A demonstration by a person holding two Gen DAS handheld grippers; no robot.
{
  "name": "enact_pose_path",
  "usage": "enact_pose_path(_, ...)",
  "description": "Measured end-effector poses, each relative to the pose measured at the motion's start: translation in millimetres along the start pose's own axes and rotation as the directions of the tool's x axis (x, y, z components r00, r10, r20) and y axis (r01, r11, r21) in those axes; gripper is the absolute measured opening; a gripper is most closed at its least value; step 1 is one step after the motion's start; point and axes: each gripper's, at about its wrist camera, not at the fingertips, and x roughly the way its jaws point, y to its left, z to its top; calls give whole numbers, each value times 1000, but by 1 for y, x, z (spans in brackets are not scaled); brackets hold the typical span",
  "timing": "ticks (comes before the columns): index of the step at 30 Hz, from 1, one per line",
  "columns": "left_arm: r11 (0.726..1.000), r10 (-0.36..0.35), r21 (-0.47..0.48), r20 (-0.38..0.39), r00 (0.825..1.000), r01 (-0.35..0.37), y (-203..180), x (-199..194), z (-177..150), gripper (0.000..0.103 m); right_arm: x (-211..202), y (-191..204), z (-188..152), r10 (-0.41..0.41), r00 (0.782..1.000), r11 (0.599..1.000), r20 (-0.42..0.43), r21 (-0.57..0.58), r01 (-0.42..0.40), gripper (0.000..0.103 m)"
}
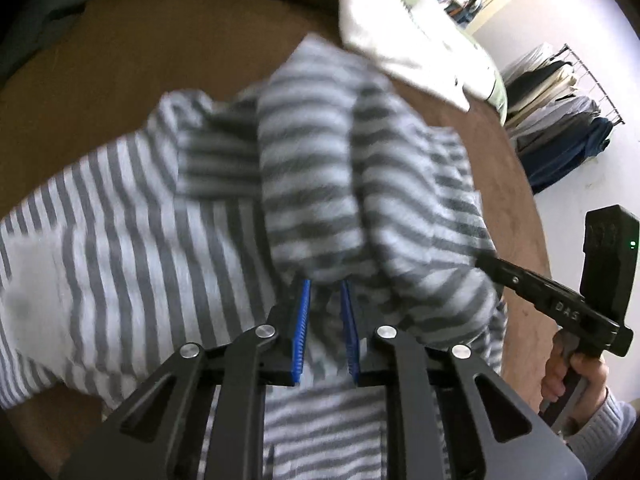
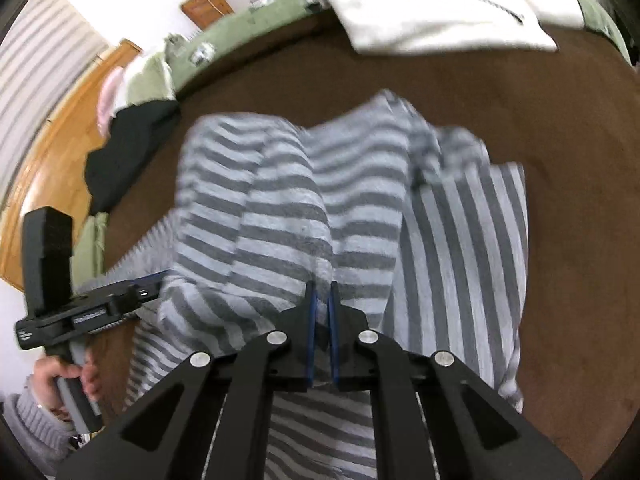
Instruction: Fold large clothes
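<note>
Striped garment [image 1: 312, 184]: bunched, long axis unclear – runs toward brown surface's [image 1: 120, 60] far edge.
Left gripper [image 1: 325, 312]: fingers clamped on fabric.
Right gripper [image 2: 322, 300]: pinching fabric too.

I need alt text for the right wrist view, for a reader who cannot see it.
The right claw pinches a fold of a grey striped garment lifted over a brown surface. The left claw grips it at the left; a white garment lies beyond.

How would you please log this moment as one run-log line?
phase: mid-fold | left gripper: shut on striped garment | right gripper: shut on striped garment | garment: part lifted, rest on brown surface | white garment: behind, untouched
</note>
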Motion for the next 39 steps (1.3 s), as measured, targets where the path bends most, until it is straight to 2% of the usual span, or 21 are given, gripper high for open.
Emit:
enact_pose_path(2, 1000, 12, -1, -17, 1000, -12, 2, 8, -8, 19, 14, -6, -9, -35, 999, 999, -10, 0, 35, 10)
enact_pose_path(3, 1000, 21, -2, -20, 1000, -21, 3, 12, -13, 19, 17, -8, -10, -41, 999, 999, -6, 5, 41, 15)
enact_pose_path(5, 1000, 21, -13, -20, 1000, -22, 5, 15, -16, 20, 19, -8, -10, -45, 999, 999, 3, 15, 44, 19)
enact_pose_path(7, 1000, 22, -15, -9, 1000, -22, 5, 14, -17, 21, 14, -6, -7, -53, 998, 998, 18, 28, 52, 30)
enact_pose_path(8, 1000, 24, -9, 2, 1000, -24, 3, 11, -15, 26, 8, -6, -8, -49, 998, 998, 27, 33, 48, 39)
enact_pose_path(9, 1000, 25, -4, 11, 1000, -25, 5, 4, -17, 31, 1, -3, -5, -49, 998, 998, 47, 33, 47, 42)
enact_pose_path(10, 1000, 26, 6, 25, 999, -27, 3, -2, -15, 40, -6, 0, -4, -46, 997, 999, 63, 26, 44, 44)
enact_pose_path(12, 999, 39, 32, 51, 998, -41, -2, -12, -7, 51, -20, 6, 1, -38, 995, 999, 90, 7, 38, 56)
enact_pose_path(14, 997, 45, 55, 70, 997, -48, -6, -19, 2, 69, -31, 18, 7, -23, 994, 999, 107, -26, 26, 69)
enact_pose_path(16, 995, 60, 77, 91, 994, -68, -11, -28, 13, 82, -34, 31, 11, -7, 994, 997, 111, -74, 15, 70)
enact_pose_path(22, 984, 98, 137, 122, 988, -115, -16, -39, 55, 94, -20, 57, 14, -20, 994, 983, 105, -178, 39, 69)
enact_pose_path(23, 982, 104, 143, 122, 987, -121, -16, -39, 63, 96, -18, 60, 12, -12, 994, 982, 106, -189, 32, 66)
enact_pose_path(25, 974, 130, 171, 127, 983, -151, -19, -34, 81, 96, -15, 65, 9, -19, 994, 979, 108, -201, 40, 60)
enact_pose_path(27, 961, 173, 197, 125, 977, -196, -21, -24, 94, 96, -11, 69, 5, -17, 995, 978, 97, -206, 37, 50)
enact_pose_path(31, 930, 244, 255, 106, 964, -264, -31, 13, 118, 96, -1, 74, -4, -57, 994, 973, 98, -219, 77, 49)
enact_pose_path(32, 918, 265, 277, 105, 959, -284, -32, 21, 121, 97, 2, 73, -7, -66, 994, 972, 93, -220, 85, 48)
enact_pose_path(33, 894, 312, 304, 103, 945, -328, -32, 34, 123, 97, 9, 71, -10, -75, 994, 973, 78, -214, 90, 48)
enact_pose_path(35, 864, 376, 334, 74, 924, -378, -27, 58, 127, 97, 19, 67, -18, -82, 995, 977, 53, -194, 91, 48)
enact_pose_path(36, 861, 389, 331, 57, 919, -385, -22, 65, 129, 97, 23, 65, -22, -88, 995, 977, 46, -191, 95, 48)
enact_pose_path(39, 881, 382, 298, 7, 924, -367, -4, 82, 130, 98, 33, 61, -30, -105, 993, 975, 47, -190, 112, 47)
